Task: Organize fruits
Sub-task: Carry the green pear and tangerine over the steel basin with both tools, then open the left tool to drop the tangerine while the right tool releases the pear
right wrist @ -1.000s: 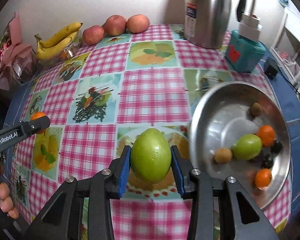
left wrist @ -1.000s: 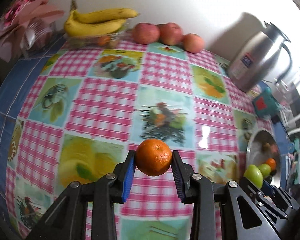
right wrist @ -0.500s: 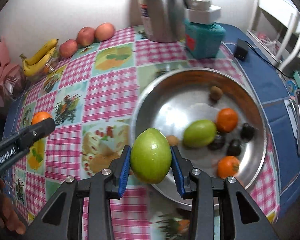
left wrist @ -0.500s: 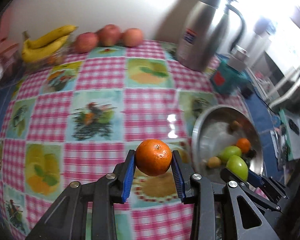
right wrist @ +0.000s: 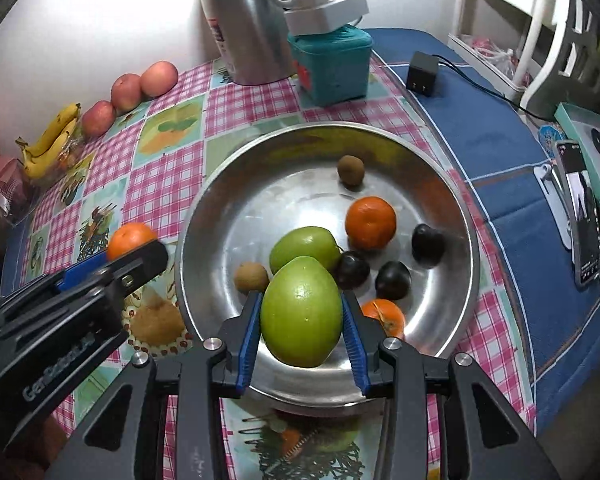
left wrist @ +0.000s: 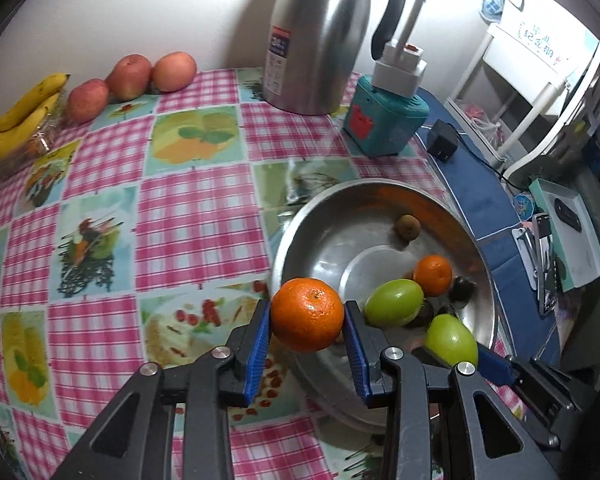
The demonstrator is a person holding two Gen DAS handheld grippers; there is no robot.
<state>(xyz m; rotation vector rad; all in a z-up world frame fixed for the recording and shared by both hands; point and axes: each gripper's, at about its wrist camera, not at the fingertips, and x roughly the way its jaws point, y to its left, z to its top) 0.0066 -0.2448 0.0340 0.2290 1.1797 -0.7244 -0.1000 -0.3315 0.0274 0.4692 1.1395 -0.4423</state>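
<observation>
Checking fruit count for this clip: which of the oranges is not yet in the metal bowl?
The orange clamped in the left gripper, beside the metal bowl's left rim. The other two oranges lie loose inside the bowl.

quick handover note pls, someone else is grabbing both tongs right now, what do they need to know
Left tongs: shut on an orange mandarin, at the near-left rim of the steel bowl.
Right tongs: shut on a green fruit, over the bowl's near side.
Done: the bowl already holds a second green fruit, two mandarins, three dark fruits and two small brown ones.
Left: release both held fruits into the bowl. Apples and bananas sit by the back wall; whether they belong in the bowl is unclear.
</observation>
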